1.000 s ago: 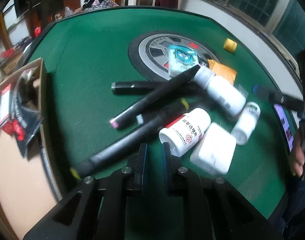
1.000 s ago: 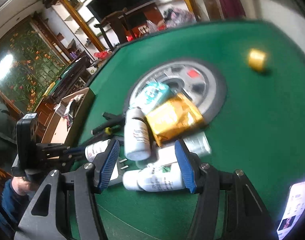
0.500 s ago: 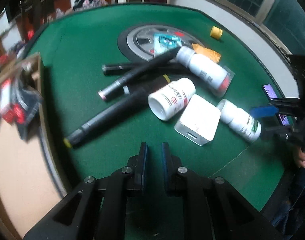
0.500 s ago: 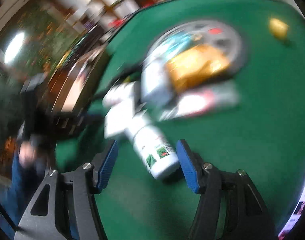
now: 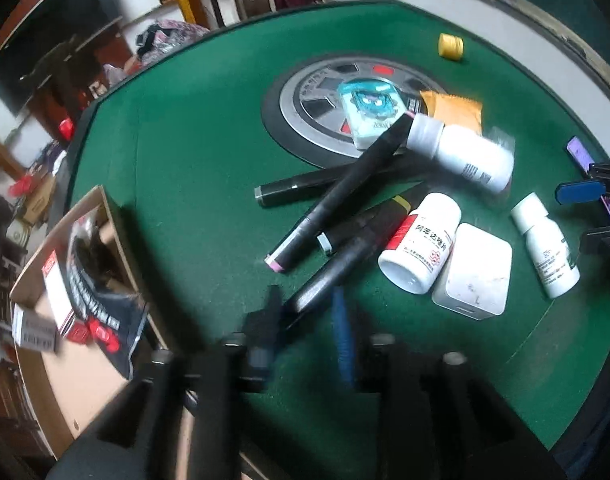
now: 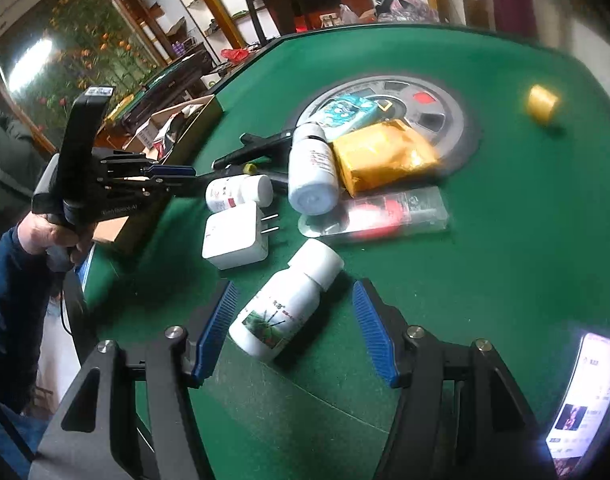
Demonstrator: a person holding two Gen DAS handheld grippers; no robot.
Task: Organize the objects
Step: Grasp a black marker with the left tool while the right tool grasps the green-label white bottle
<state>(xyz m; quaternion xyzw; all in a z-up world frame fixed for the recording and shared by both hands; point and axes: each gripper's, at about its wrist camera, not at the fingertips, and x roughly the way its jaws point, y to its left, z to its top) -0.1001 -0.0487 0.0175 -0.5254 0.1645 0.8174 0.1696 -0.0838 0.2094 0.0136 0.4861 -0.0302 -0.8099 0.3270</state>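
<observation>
Where felt lies green, white bottle (image 6: 287,309) — ribbed pads (image 6: 371,332)

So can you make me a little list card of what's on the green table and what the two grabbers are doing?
surface: green table
left gripper: open, around the end of a black marker
right gripper: open, around a lying white bottle, not squeezing
nearby: white charger, gold packet, yellow cap
box: cardboard box at table's edge
</observation>
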